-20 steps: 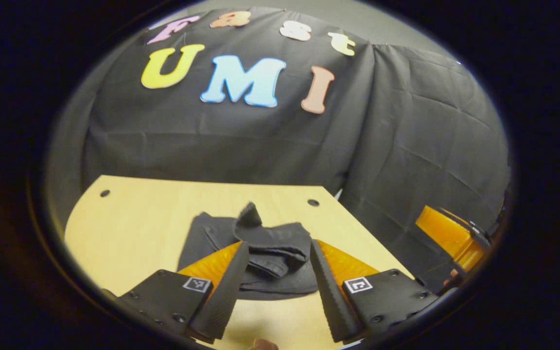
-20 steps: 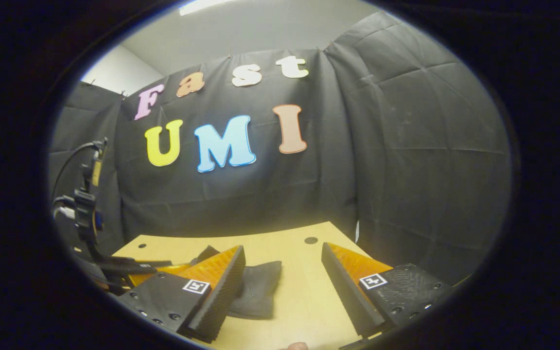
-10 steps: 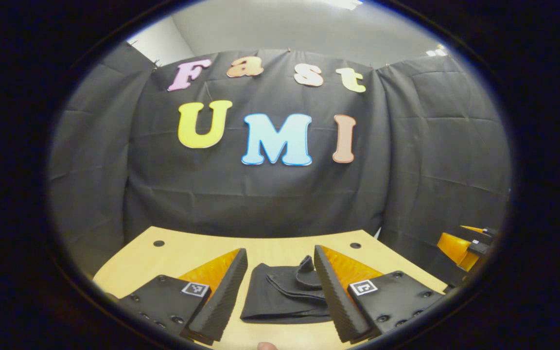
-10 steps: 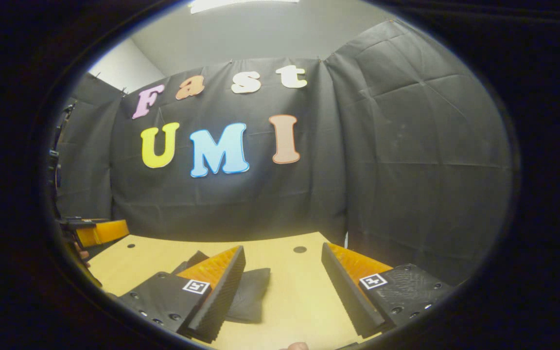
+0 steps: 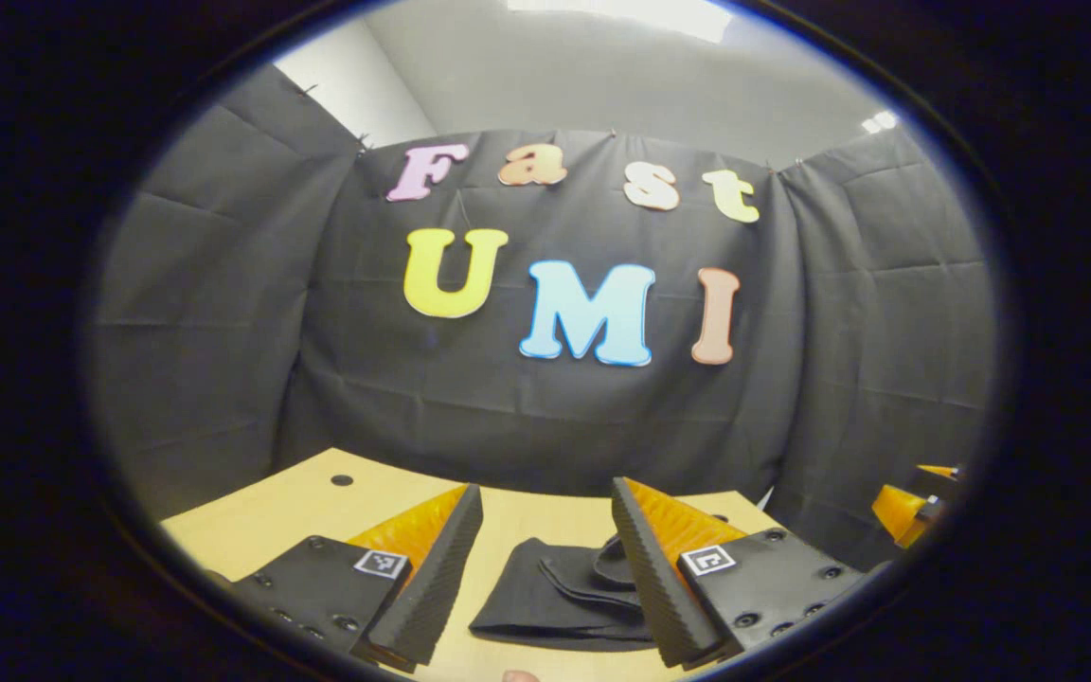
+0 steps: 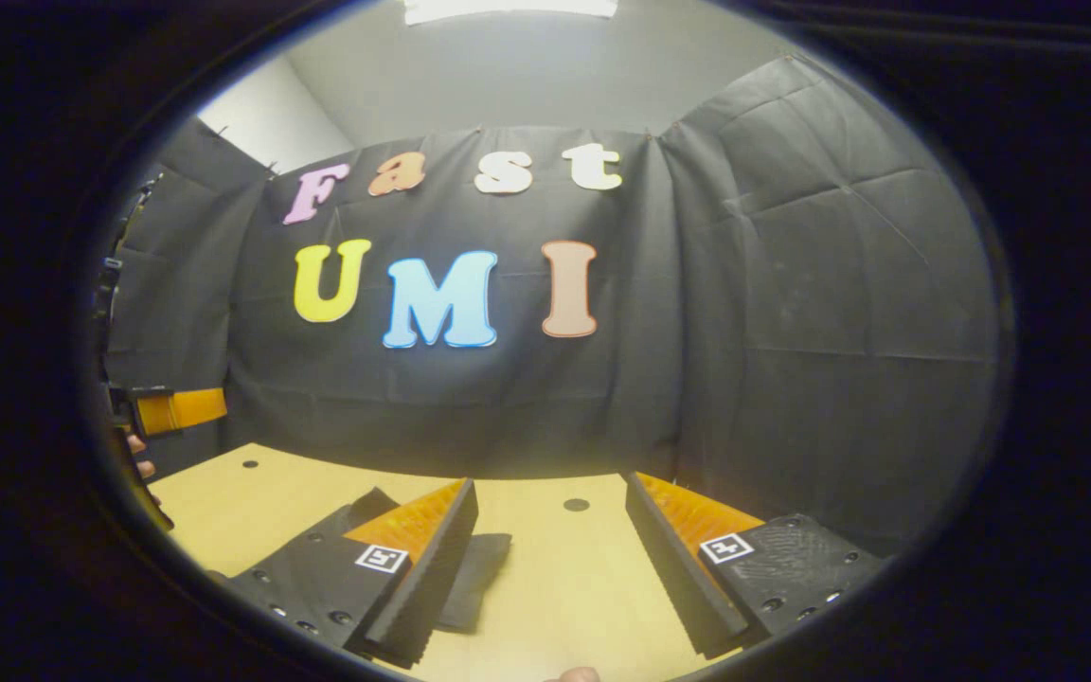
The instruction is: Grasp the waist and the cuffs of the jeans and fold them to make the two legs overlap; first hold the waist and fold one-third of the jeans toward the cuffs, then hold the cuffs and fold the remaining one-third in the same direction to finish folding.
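The dark jeans [image 5: 555,597] lie folded in a compact bundle on the light wooden table [image 5: 252,516]. My left gripper [image 5: 538,530] hovers open just above and in front of the bundle, nothing between its fingers. In the right gripper view, a corner of the jeans [image 6: 474,578] shows behind the left finger [image 6: 427,559]. My right gripper [image 6: 550,530] is open over bare table to the right of the bundle. The left gripper [image 6: 176,409] appears far left in the right gripper view; the right gripper [image 5: 910,497] appears far right in the left gripper view.
The table has small round holes [image 6: 576,505] near its far edge. Black cloth walls close the booth behind and to both sides. A hand [image 6: 134,455] shows at the far left of the right gripper view.
Both grippers have lifted and tilted up away from the jeans, so the bundle sits lower in the views. The jeans stay folded on the table.
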Motion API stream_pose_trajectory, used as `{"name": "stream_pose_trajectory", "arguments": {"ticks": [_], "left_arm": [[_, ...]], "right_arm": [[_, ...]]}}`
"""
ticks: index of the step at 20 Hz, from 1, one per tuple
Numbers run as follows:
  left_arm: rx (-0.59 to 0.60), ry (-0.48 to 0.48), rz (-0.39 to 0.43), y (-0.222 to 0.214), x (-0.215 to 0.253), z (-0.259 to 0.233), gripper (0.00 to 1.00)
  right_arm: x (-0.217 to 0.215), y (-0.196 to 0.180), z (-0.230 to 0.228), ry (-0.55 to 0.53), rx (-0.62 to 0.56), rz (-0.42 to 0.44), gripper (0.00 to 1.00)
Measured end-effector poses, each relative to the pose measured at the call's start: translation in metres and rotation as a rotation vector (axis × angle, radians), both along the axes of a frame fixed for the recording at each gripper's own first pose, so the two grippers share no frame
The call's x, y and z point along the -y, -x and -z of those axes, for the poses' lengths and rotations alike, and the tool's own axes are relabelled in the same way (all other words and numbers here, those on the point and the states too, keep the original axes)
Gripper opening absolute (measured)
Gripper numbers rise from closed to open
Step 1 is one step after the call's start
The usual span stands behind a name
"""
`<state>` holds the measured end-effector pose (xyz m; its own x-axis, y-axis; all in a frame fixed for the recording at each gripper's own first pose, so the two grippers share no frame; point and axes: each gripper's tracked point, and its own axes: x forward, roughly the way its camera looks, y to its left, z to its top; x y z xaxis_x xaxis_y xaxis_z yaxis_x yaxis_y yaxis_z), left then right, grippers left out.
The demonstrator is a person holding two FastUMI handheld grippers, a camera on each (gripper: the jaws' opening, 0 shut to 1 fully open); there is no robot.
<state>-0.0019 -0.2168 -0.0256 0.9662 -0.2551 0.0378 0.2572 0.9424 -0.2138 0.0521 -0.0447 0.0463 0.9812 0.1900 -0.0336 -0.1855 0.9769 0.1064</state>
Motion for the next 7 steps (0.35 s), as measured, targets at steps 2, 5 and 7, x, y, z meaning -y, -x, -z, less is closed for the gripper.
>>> {"name": "stream_pose_trajectory", "arguments": {"ticks": [2,5,7], "left_arm": [[0.018,-0.027,-0.038,0.005,0.001,-0.003,0.87],[0.016,-0.046,-0.043,0.014,0.018,-0.003,0.89],[0.008,-0.034,-0.045,0.017,0.026,-0.003,0.89]], "right_arm": [[0.005,-0.002,0.000,0.007,0.007,-0.013,0.95],[0.012,-0.007,-0.002,0.016,0.021,-0.013,0.94],[0.015,-0.012,-0.006,0.000,0.042,-0.020,0.89]]}}
